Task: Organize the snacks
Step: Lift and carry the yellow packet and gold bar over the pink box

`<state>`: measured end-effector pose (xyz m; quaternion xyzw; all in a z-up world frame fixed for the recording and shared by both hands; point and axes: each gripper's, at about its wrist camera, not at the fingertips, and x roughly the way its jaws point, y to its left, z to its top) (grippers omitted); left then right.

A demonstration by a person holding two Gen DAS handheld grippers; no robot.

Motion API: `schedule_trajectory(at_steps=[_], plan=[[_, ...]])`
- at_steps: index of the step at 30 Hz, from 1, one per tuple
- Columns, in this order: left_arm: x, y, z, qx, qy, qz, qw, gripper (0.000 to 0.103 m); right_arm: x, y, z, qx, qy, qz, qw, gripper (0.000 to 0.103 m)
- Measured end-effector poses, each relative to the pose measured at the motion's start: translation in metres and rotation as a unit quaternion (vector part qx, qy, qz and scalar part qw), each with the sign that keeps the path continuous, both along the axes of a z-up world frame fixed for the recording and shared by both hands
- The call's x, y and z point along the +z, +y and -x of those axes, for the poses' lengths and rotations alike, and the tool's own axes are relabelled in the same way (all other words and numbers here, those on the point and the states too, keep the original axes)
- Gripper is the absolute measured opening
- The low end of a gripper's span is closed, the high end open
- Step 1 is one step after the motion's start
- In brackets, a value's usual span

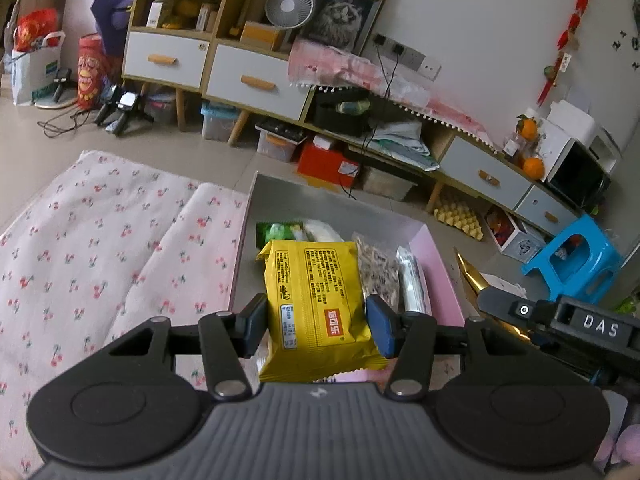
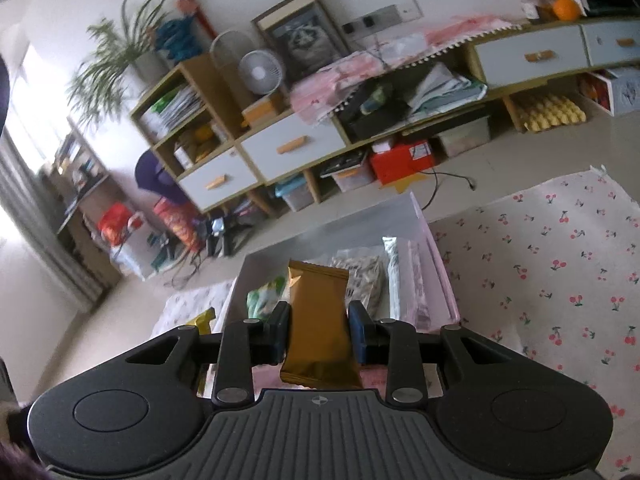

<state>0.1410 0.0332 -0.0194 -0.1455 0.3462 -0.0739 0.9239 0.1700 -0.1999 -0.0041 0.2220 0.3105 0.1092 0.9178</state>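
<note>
My left gripper (image 1: 318, 326) is shut on a yellow snack packet (image 1: 316, 300) and holds it over the near end of a pink box (image 1: 436, 272). The box holds a green packet (image 1: 278, 232), a clear bag of seeds (image 1: 378, 276) and a slim silver packet (image 1: 412, 280). My right gripper (image 2: 319, 330) is shut on a gold snack packet (image 2: 318, 324) above the same pink box (image 2: 444, 280), which shows the green packet (image 2: 264, 296) and the seed bag (image 2: 362, 280). The right gripper's body (image 1: 560, 324) with the gold packet's tip (image 1: 470, 272) shows at the right of the left wrist view.
The box sits on a white cloth with cherry print (image 1: 100, 240) (image 2: 560, 272) on the floor. Behind it stand low cabinets with white drawers (image 1: 256, 80), storage bins, a red box (image 1: 326, 164), a small fan (image 1: 289, 4) and a blue stool (image 1: 576, 260).
</note>
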Motion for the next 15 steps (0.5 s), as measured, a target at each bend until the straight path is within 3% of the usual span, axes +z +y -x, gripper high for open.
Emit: schedule_trajectory(at_steps=[15], plan=[[-0.03,-0.004,-0.035,0.014,-0.008,0.02,0.9997,0.049,-0.045,-0.024,-0.044,-0.069,0.044,-0.101,0.991,0.031]])
